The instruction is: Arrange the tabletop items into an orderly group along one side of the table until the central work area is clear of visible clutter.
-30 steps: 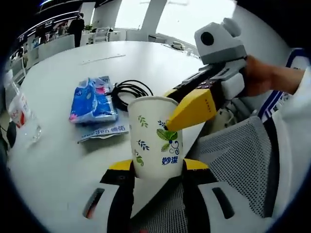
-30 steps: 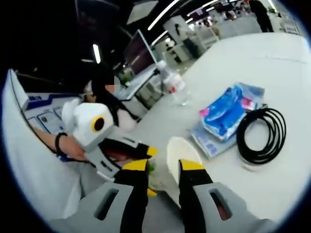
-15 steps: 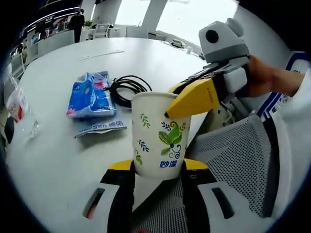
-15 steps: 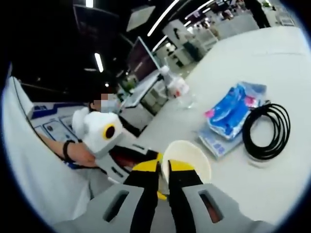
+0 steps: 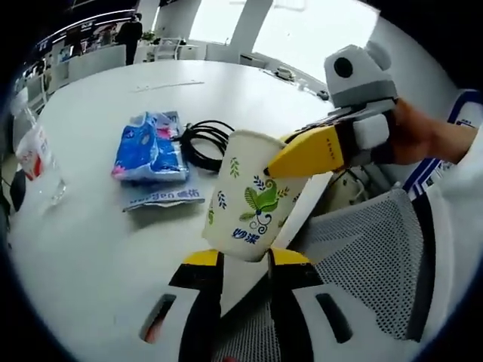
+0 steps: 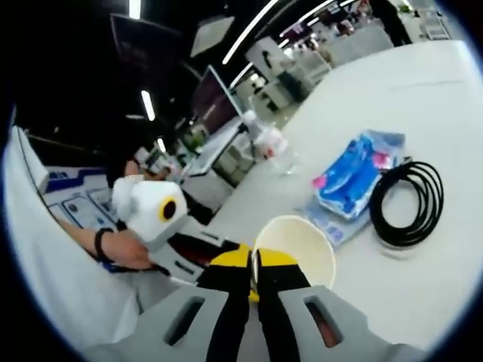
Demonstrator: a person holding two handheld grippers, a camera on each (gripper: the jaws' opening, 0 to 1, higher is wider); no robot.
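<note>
A white paper cup (image 5: 253, 192) with green leaf print hangs tilted over the near table edge. My right gripper (image 6: 253, 265) is shut on its rim; its yellow jaw crosses the cup mouth in the left gripper view. The cup's narrow base sits between the tips of my left gripper (image 5: 245, 260), which press in on it. On the white table (image 5: 90, 249) lie a blue tissue pack (image 5: 151, 147), a flat packet (image 5: 162, 197) under it and a black cable coil (image 5: 204, 139). The same tissue pack (image 6: 355, 173) and cable coil (image 6: 407, 204) lie past the paper cup (image 6: 302, 241).
A clear water bottle (image 5: 34, 154) stands at the table's left edge, also seen as the bottle (image 6: 268, 139). A grey mesh chair (image 5: 370, 256) sits below the table edge on the right. A hand (image 5: 411, 136) holds the right gripper. The far table half (image 6: 423, 90) is bare.
The right gripper's jaws have shut on the cup rim. The cup has tipped over to the right and risen, and my left jaws have drawn closer together at its base.
</note>
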